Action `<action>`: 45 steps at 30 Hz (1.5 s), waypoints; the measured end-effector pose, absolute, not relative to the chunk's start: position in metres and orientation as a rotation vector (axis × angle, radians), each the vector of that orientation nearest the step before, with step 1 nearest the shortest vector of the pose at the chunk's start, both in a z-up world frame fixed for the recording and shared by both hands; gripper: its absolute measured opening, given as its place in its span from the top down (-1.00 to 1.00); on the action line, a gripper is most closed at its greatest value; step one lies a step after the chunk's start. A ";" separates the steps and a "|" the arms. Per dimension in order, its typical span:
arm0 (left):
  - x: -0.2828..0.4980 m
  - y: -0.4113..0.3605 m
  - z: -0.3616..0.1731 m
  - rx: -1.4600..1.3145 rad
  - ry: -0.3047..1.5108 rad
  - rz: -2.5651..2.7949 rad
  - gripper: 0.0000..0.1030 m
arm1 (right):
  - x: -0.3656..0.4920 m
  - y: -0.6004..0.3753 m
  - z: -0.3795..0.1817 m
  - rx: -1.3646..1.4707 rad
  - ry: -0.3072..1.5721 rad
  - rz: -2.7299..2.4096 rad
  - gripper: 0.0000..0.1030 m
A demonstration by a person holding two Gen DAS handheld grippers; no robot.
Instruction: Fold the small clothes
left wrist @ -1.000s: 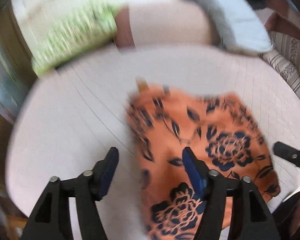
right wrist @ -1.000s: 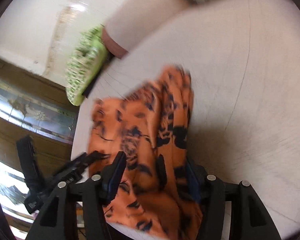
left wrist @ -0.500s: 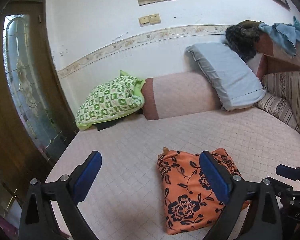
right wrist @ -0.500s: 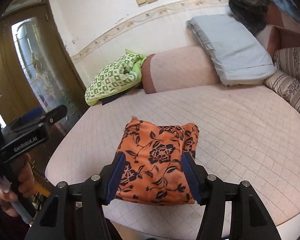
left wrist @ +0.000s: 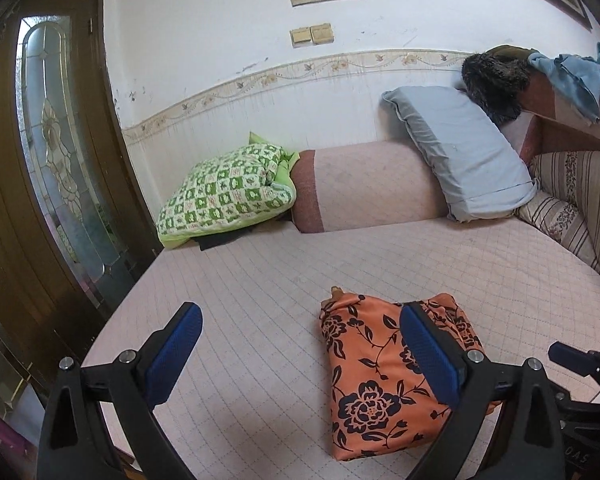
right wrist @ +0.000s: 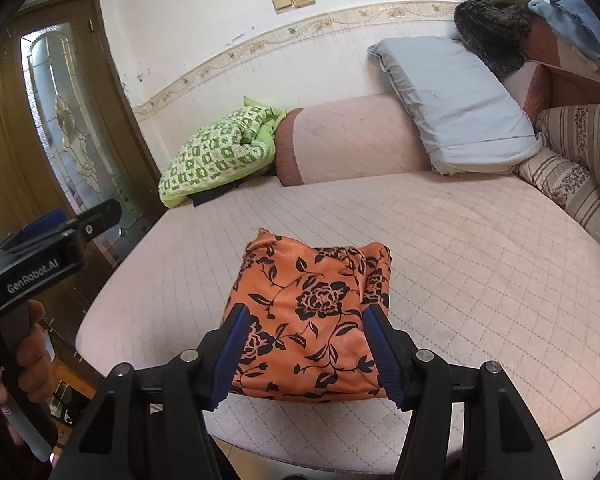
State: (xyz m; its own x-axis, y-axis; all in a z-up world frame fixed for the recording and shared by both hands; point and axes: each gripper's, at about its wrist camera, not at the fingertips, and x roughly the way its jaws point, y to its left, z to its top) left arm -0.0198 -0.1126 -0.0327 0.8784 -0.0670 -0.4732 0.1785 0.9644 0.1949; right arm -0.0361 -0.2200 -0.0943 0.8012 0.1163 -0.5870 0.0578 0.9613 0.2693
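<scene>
An orange garment with a dark floral print lies folded in a compact rectangle near the front edge of the pink quilted bed. My left gripper hovers above the bed to the garment's left, jaws wide open and empty; its right finger overlaps the cloth only in the picture. My right gripper hangs above the garment's near edge, jaws apart, with no cloth pinched between the pads. The left gripper's body shows at the left of the right wrist view, held by a hand.
At the head of the bed a green checked pillow, a pink bolster and a grey-blue pillow. A striped cushion lines the right side. A wooden door with glass stands left. The bed's front edge is just below the grippers.
Both grippers have risen and pulled back from close over the garment, which now lies folded on the bed. The left jaws have spread wider.
</scene>
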 end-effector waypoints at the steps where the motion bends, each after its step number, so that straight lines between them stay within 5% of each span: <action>1: -0.018 -0.112 -0.035 0.236 0.488 -0.132 -0.92 | -0.034 -0.219 -0.097 0.282 0.654 0.028 -0.21; 45: 0.000 -0.112 -0.055 0.241 0.538 -0.135 -0.93 | -0.007 -0.202 -0.124 0.268 0.725 0.043 -0.21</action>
